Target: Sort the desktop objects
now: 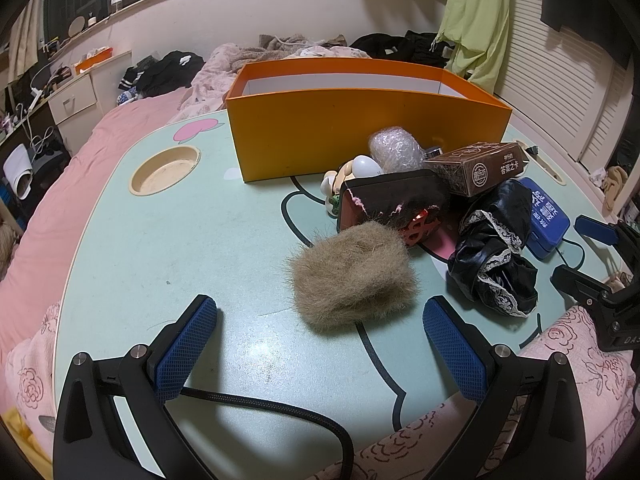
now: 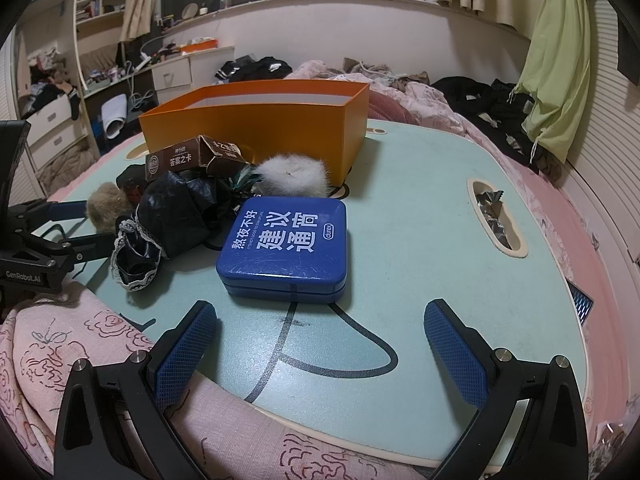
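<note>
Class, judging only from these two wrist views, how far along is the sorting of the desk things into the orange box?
Done: nothing visibly; what shows of the orange box interior looks empty. In hand: nothing; the left gripper and right gripper are both open and empty. Left: the brown fur puff, blue tin, black lace cloth, card box and the rest of the pile lie on the table.

Pale green lap table [image 1: 160, 264] with orange box [image 1: 360, 136], brown fur tuft [image 1: 352, 280], blue tin [image 2: 284, 244], black cloth [image 2: 176, 216].

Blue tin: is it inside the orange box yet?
No. The blue tin lies on the table, in front of the orange box.
</note>
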The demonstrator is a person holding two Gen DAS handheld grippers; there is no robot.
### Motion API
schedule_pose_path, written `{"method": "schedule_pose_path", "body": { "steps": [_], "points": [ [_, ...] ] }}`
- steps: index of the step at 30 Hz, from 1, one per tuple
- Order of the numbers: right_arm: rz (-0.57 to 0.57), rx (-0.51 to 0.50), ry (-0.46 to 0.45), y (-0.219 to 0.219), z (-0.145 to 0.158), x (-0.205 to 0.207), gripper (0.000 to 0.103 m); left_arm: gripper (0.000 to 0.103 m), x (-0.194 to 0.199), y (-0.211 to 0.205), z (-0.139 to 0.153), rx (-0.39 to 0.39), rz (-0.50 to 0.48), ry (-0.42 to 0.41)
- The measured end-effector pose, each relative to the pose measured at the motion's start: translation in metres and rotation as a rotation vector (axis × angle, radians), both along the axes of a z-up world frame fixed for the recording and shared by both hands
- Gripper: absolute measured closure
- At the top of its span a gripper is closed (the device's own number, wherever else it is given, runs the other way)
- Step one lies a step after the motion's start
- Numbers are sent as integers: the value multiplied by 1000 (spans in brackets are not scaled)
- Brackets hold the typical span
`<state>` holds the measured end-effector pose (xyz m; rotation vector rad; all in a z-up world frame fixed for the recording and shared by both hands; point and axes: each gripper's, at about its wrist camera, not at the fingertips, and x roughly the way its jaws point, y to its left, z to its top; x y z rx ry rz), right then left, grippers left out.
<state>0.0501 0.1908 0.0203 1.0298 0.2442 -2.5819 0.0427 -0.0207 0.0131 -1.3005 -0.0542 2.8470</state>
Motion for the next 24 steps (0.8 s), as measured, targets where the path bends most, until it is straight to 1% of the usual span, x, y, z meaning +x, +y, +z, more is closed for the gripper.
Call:
{"method": "schedule_pose_path", "body": {
  "steps": [24],
  "points": [
    [1, -1, 1, 1, 0, -1, 0, 0, 1, 0, 0, 0, -3, 0]
  ]
}}
